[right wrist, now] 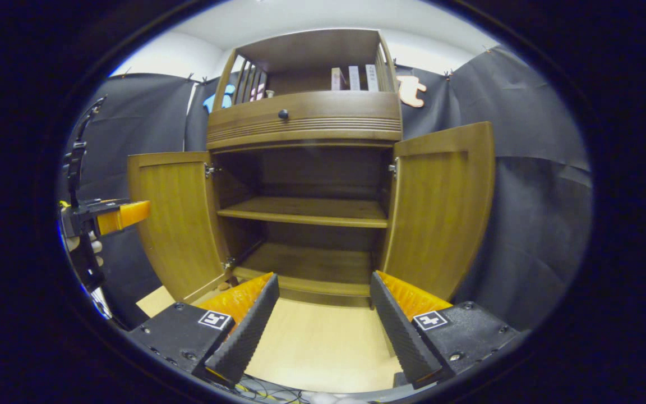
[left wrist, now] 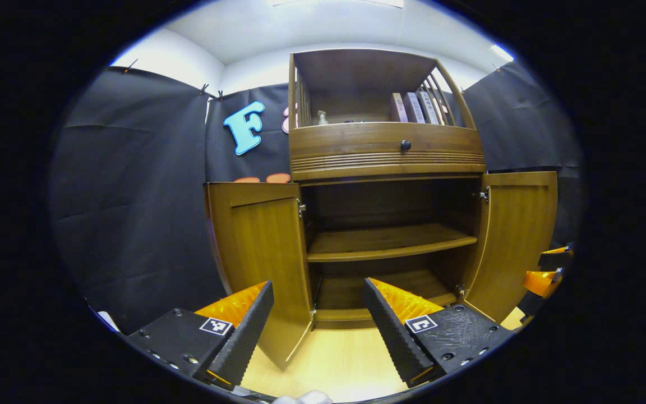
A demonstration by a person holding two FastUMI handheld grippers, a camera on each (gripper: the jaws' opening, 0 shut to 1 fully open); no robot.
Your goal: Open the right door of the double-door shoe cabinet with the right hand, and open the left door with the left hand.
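In the left gripper view, the shoe cabinet point(left wrist: 384, 168) stood straight ahead of me with both doors swung wide. Its lower compartment held a bare middle shelf point(left wrist: 390, 241) and a bare bottom board; the open top compartment held a few upright books point(left wrist: 413, 108) at the right and a small bottle point(left wrist: 322, 118) at the left, above a drawer front with a dark knob point(left wrist: 405, 145). The left door point(left wrist: 264, 252) hung just beyond my left gripper point(left wrist: 317, 325), whose jaws were spread with nothing between them, pale floor point(left wrist: 334, 365) showing in the gap. The right door point(left wrist: 516, 241) stood open at the far side, my right gripper point(left wrist: 547, 275) just past its outer edge. In the right gripper view, the cabinet point(right wrist: 306, 129) looked the same, brown wood, shelves bare, both doors point(right wrist: 177, 219) point(right wrist: 441, 207) angled outward. My right gripper point(right wrist: 323, 320) hung over open floor point(right wrist: 323, 348), jaws spread and empty, apart from the right door. At the left edge my left gripper point(right wrist: 115, 216) sat beside the left door's outer edge, a hand point(right wrist: 84, 244) behind it.
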